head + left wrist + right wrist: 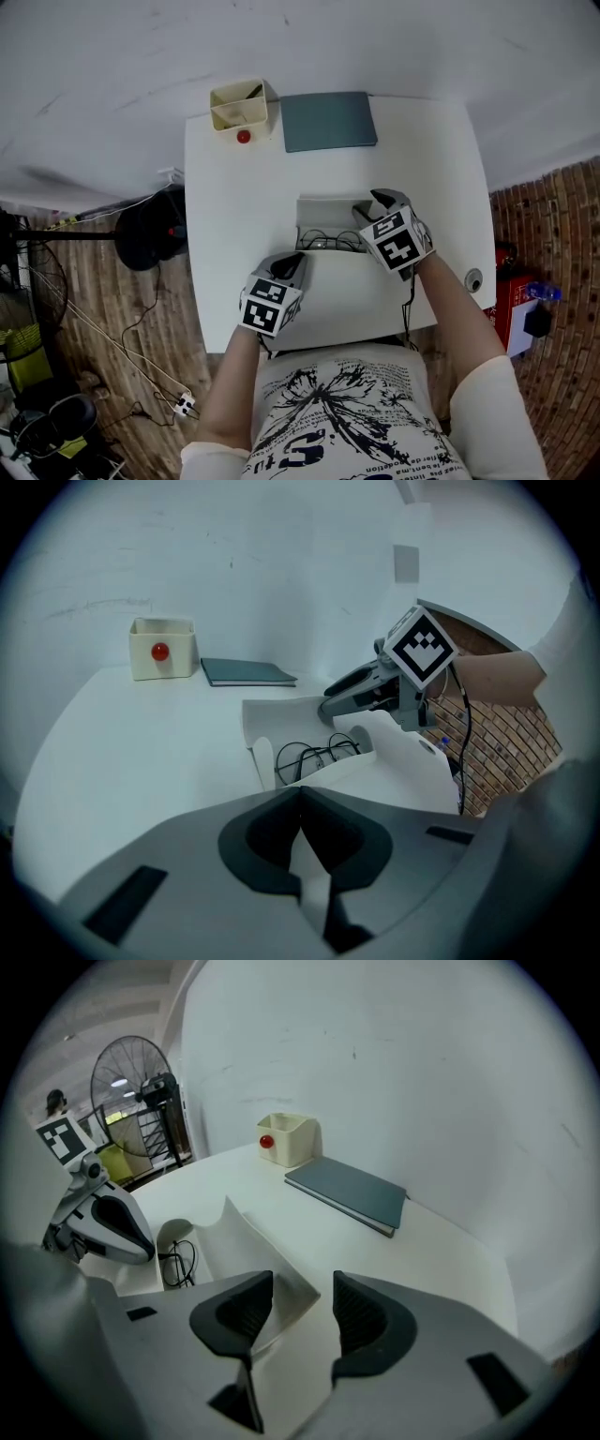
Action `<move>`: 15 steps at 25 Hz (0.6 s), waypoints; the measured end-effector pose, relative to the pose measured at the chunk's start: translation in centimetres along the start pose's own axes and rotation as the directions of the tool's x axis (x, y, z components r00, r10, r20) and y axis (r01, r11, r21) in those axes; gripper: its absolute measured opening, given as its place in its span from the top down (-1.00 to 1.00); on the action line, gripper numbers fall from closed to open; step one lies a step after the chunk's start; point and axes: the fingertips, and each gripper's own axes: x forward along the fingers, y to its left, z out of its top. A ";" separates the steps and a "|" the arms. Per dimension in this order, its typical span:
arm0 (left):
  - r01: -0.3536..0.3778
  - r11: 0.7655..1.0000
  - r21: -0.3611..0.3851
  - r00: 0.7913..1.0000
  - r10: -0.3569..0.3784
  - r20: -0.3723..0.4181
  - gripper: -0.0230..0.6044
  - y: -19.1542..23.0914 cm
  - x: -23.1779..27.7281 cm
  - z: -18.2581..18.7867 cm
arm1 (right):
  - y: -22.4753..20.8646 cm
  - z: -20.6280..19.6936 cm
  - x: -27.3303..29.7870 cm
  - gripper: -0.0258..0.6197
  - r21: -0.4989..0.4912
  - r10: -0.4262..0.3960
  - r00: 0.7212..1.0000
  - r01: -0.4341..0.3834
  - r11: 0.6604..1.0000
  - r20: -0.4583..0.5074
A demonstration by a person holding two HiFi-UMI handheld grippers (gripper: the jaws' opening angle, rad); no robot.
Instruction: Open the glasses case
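The white glasses case lies open mid-table, its lid raised at the far side. Dark-rimmed glasses rest inside, also visible as glasses in the left gripper view. My left gripper sits at the case's near left edge, shut on a thin white part of the case. My right gripper is at the lid's right end. Its jaws stand apart, the lid's corner by the left finger and no pad pressing on it.
The white table carries a cream box with a red ball at its front, and a grey book at the far edge. A black fan and cables are on the floor to the left.
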 end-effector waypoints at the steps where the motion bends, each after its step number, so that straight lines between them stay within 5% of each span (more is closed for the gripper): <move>1: -0.001 1.000 -0.006 1.000 0.001 -0.003 0.88 0.0 0.0 0.1 | -0.2 0.1 -0.5 0.25 0.010 -0.012 1.000 0.012 1.000 0.002; 9: -0.074 0.997 0.002 0.995 0.074 0.064 0.88 0.2 -4.0 2.8 | -0.3 2.6 -7.6 0.37 0.141 -0.030 0.990 0.010 0.990 0.141; 15: -0.129 0.989 0.072 0.969 0.110 0.223 0.88 -0.6 -9.0 8.3 | 0.1 5.5 -13.2 0.56 0.200 -0.079 0.937 0.011 0.980 0.339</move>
